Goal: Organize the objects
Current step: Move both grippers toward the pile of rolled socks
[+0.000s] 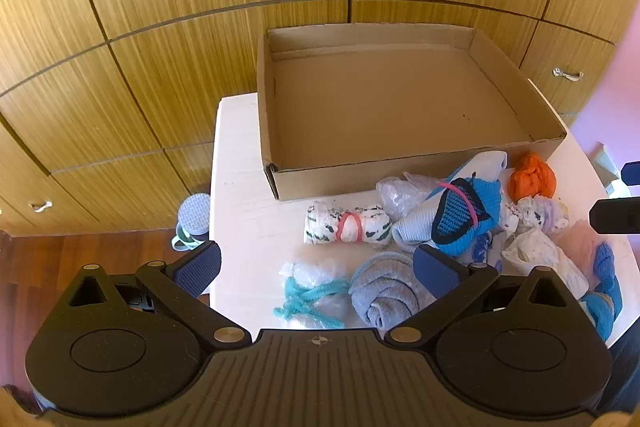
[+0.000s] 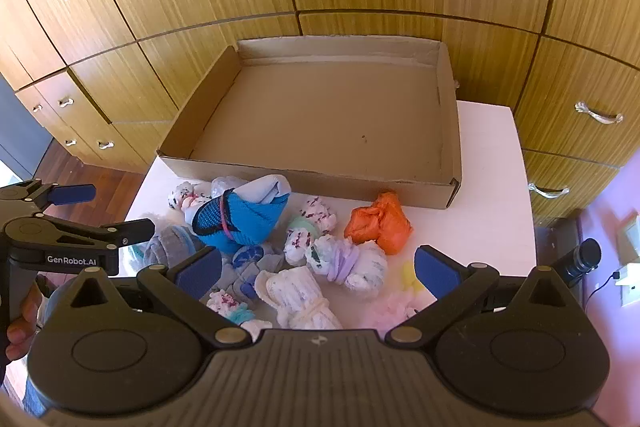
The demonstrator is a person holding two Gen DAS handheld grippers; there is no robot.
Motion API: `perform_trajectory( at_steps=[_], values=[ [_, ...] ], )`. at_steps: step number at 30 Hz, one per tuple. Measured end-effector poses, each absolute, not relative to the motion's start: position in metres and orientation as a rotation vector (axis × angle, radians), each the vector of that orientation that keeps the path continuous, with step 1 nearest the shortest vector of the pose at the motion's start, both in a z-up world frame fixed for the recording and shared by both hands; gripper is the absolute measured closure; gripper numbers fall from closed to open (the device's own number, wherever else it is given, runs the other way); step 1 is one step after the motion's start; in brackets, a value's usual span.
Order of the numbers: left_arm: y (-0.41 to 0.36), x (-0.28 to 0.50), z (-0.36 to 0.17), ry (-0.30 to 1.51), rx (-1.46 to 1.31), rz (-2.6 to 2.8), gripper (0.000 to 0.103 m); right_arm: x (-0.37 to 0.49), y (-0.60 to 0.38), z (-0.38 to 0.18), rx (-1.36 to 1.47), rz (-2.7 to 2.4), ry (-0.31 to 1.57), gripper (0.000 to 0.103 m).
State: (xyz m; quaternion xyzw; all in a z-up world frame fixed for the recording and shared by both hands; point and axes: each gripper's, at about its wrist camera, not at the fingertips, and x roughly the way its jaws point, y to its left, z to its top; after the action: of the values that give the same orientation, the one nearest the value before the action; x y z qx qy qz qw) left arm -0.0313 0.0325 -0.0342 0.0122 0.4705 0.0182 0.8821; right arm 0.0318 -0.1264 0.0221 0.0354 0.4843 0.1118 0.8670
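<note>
An empty cardboard box [image 1: 400, 95] [image 2: 320, 115] stands at the back of a small white table [image 1: 244, 195] [image 2: 488, 187]. In front of it lies a heap of bundles: a blue sock bundle [image 1: 464, 215] [image 2: 240, 219], an orange bag [image 1: 532, 175] [image 2: 380, 223], a grey rolled sock [image 1: 384, 295] [image 2: 172, 243], a white bag with a pink band [image 1: 348, 227], and a clear bag tied with teal yarn [image 1: 312, 295]. My left gripper [image 1: 316, 267] hovers open above the near bundles. My right gripper [image 2: 318, 267] is open over the white bundles [image 2: 300, 295]. Neither holds anything.
Wooden cabinet doors and drawers with metal handles [image 2: 600, 115] line the wall behind the table. A slipper [image 1: 194, 217] lies on the wood floor left of the table. The left gripper's body [image 2: 60, 227] and a hand show at the left of the right wrist view.
</note>
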Motion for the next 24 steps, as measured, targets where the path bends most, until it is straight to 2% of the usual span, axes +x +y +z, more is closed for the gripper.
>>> perform_trajectory(
  at_steps=[24],
  values=[
    [0.050,-0.058,-0.045,1.022,0.054,0.061,0.001,0.008,-0.136,0.018,0.066,0.234,1.022,0.001]
  ],
)
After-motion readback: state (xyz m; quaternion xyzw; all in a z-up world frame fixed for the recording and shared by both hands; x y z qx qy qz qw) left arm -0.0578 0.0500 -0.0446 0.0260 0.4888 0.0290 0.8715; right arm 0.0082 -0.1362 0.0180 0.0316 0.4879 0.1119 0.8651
